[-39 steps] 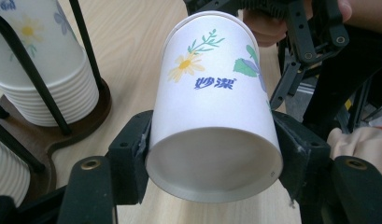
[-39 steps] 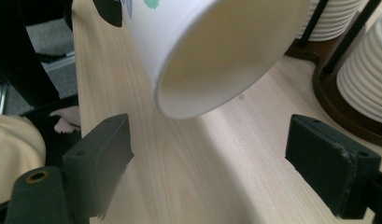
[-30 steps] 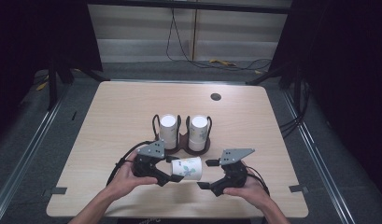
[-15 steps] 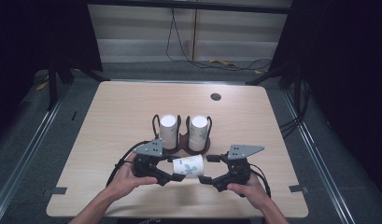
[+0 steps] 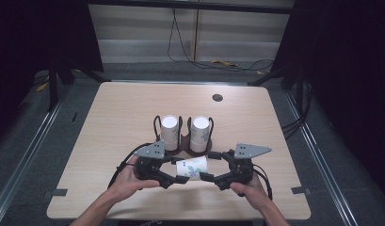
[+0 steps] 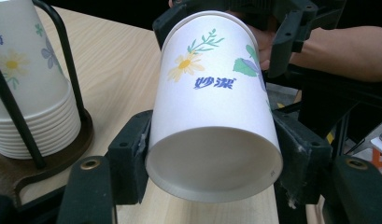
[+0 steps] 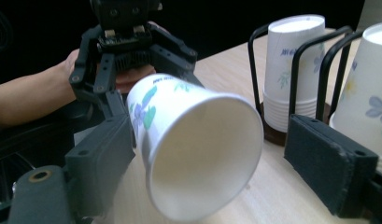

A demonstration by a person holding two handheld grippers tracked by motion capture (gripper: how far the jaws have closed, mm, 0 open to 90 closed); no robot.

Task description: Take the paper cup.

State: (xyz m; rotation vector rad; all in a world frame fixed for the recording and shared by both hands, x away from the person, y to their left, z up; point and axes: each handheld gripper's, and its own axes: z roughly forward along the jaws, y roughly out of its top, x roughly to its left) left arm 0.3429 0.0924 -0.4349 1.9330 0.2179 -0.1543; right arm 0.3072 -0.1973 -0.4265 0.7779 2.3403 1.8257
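A white paper cup (image 5: 192,168) printed with flowers lies on its side just above the table's front. My left gripper (image 5: 177,172) is shut on it near its base, and in the left gripper view both pads press the cup (image 6: 212,102). In the right gripper view the cup's open mouth (image 7: 198,140) faces my right gripper (image 7: 216,163), whose jaws stand open around it. The right pad (image 7: 328,168) is clear of the rim. In the high view the right gripper (image 5: 210,168) is at the cup's right end.
Behind the cup a dark wire-looped holder (image 5: 185,149) carries two upside-down stacks of cups (image 5: 170,132) (image 5: 200,133). A round black grommet (image 5: 217,98) sits at the far right of the wooden table (image 5: 110,122). Cables trail from both grippers.
The right gripper has shifted slightly to the right and turned a little. The cup now lies flatter between the grippers. The left gripper has stayed in place.
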